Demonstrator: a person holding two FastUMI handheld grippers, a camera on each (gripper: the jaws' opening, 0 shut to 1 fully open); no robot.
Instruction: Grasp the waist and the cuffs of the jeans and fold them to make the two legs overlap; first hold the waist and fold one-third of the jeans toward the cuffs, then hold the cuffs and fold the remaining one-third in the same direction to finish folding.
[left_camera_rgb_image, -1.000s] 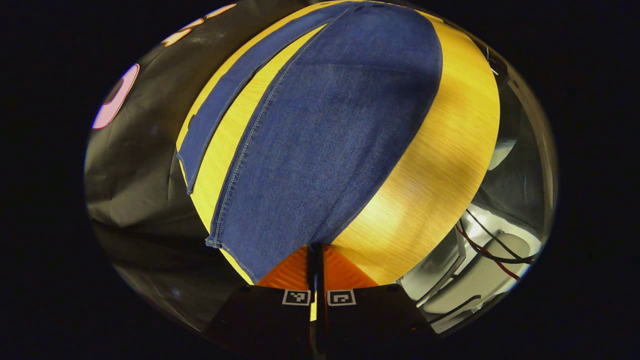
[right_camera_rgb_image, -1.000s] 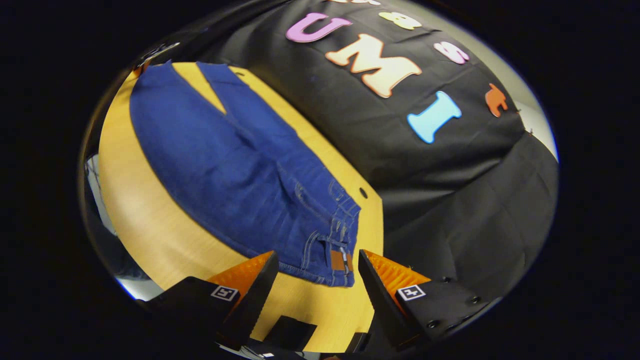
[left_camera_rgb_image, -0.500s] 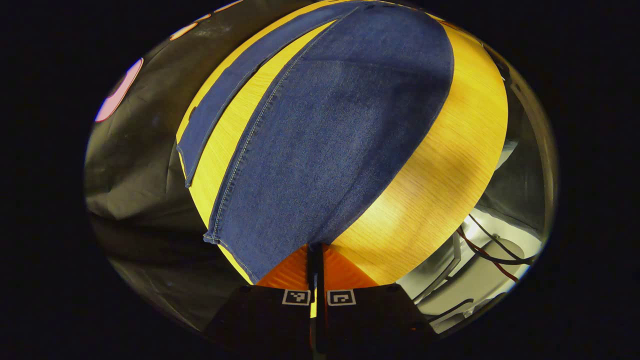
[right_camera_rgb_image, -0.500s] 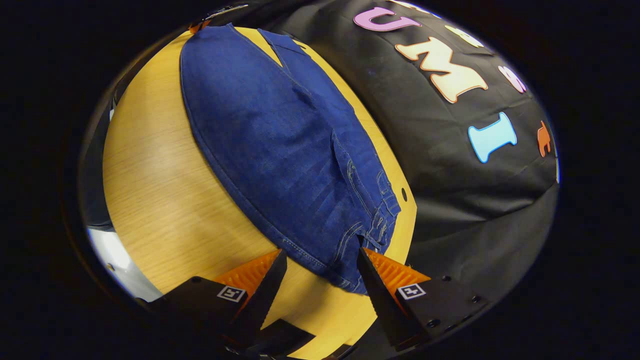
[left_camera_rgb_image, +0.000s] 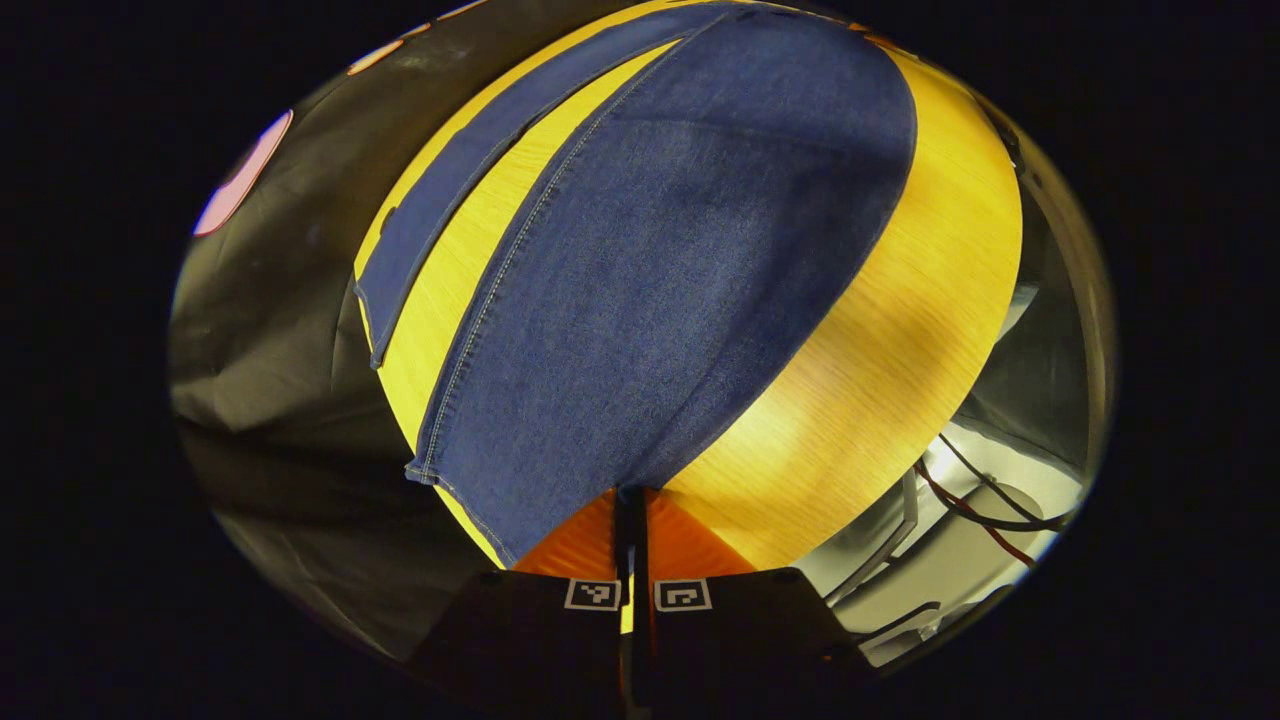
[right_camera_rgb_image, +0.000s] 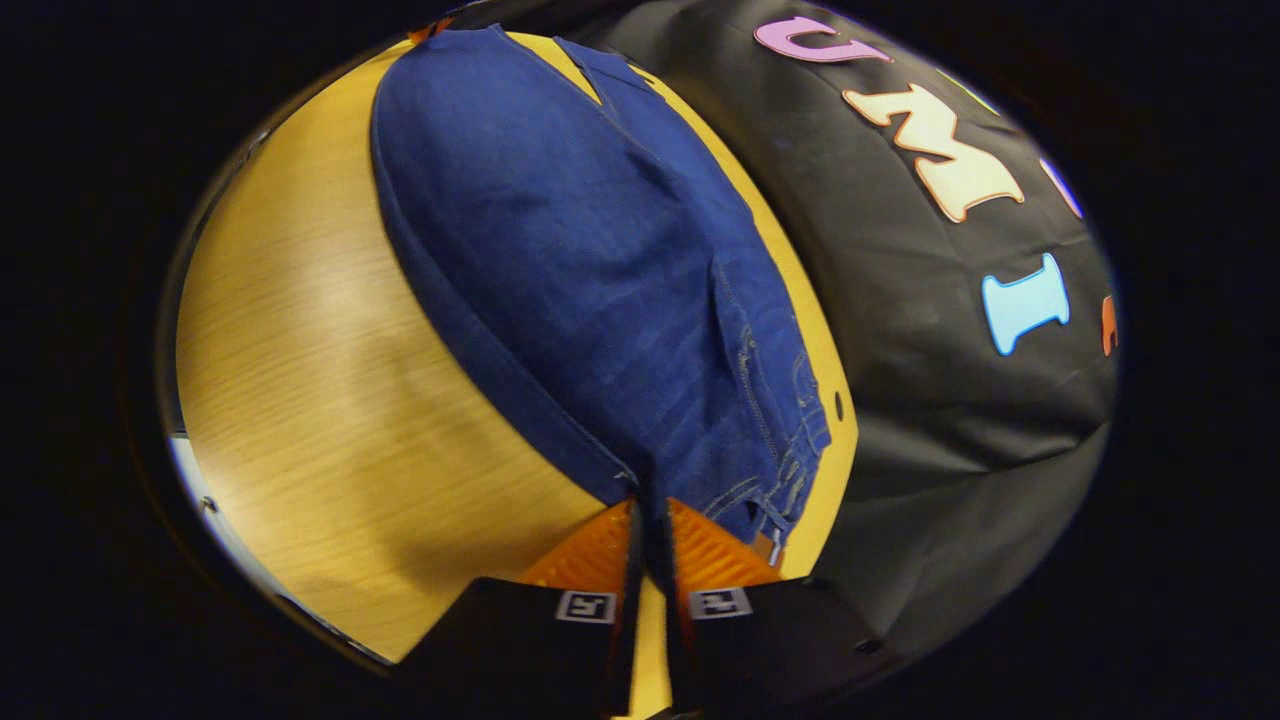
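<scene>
Black tool bodies with square coded markers

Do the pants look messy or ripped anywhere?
Nothing stands out. The dark blue denim jeans lie flat on the yellow wooden table, with no rips showing. The two legs are spread apart in a V. The left gripper pinches a cuff and the right gripper pinches the waist.

Jeans: dark blue denim with a fine, lighter speckled weave and pale contrast stitching along the seams and the hems; a deeper blue in the right gripper view, with pale stitching at the waist. Table: yellow, light wood with a fine grain pattern and a pale glare patch. Booth wall: black cloth.
</scene>
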